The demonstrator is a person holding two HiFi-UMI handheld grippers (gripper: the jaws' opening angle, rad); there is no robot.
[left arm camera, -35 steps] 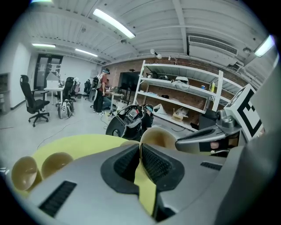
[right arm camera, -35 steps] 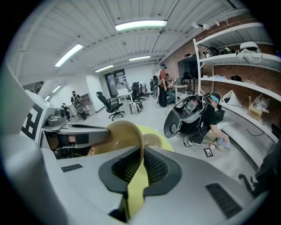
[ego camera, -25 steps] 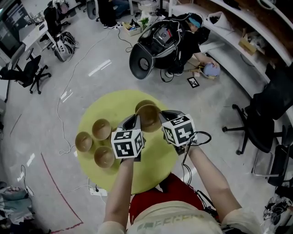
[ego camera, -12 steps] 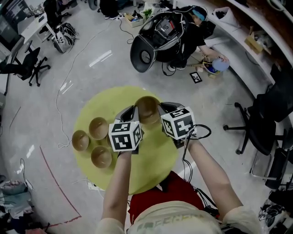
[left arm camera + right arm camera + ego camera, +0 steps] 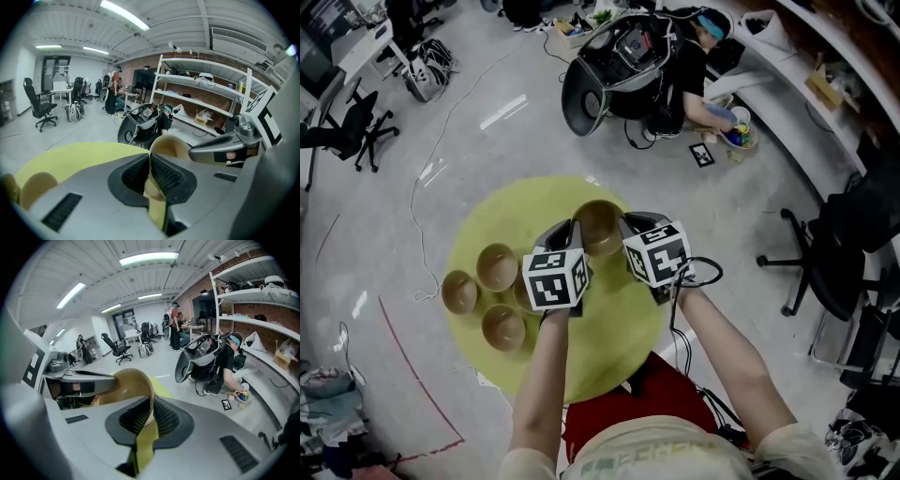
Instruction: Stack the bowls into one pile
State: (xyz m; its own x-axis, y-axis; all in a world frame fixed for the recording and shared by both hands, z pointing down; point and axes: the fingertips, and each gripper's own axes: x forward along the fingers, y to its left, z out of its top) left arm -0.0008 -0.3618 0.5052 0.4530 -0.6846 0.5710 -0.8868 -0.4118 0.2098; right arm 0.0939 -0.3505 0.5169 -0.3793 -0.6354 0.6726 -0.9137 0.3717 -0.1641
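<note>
Head view: left gripper [image 5: 573, 231] and right gripper [image 5: 627, 226] pinch a bowl [image 5: 600, 223] by opposite rims.

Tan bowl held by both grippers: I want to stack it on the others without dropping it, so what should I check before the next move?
1. The left gripper shut on the rim of the tan round bowl: ok.
2. The right gripper shut on the opposite rim: ok.
3. Held bowl with its opening up: ok.
4. The three other tan bowls upright on the left part of the yellow round table: ok.
5. Held bowl lifted off the table: cannot tell.
</note>
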